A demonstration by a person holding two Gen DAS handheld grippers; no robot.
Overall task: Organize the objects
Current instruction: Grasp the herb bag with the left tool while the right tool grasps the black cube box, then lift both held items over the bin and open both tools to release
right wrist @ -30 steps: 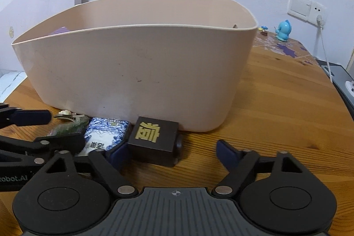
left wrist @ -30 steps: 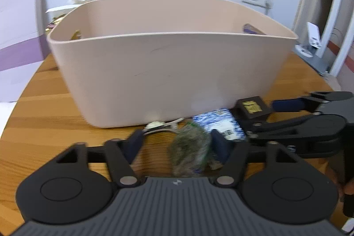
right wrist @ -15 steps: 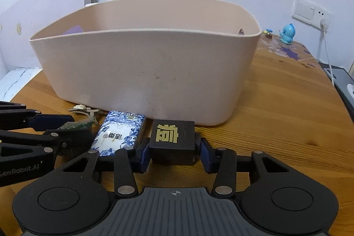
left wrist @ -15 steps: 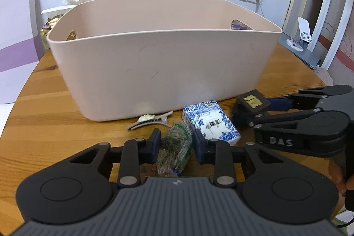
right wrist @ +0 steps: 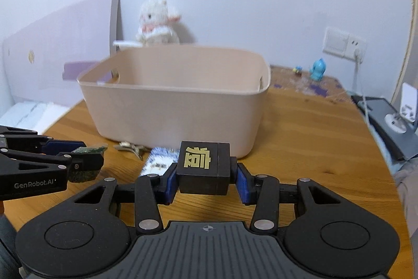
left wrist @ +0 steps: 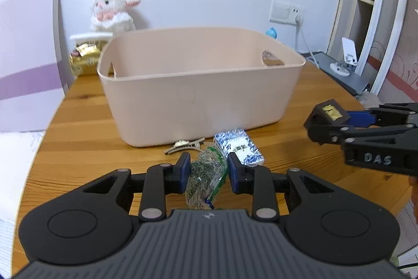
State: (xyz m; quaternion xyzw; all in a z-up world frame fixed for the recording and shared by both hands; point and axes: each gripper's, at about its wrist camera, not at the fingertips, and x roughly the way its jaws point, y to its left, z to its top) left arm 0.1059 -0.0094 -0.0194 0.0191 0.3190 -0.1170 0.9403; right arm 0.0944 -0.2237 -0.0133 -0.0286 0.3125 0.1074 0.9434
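Just ahead, beige bin (left wrist: pixel 201 96) rim, wooden table (left wrist: pixel 78 127) bare alongside.

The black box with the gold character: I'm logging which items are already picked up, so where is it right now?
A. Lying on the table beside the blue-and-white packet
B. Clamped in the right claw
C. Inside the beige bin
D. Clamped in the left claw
B: the black box sits clamped between the fingers of the right claw, in front of the beige bin, while the left claw grips a green packet.
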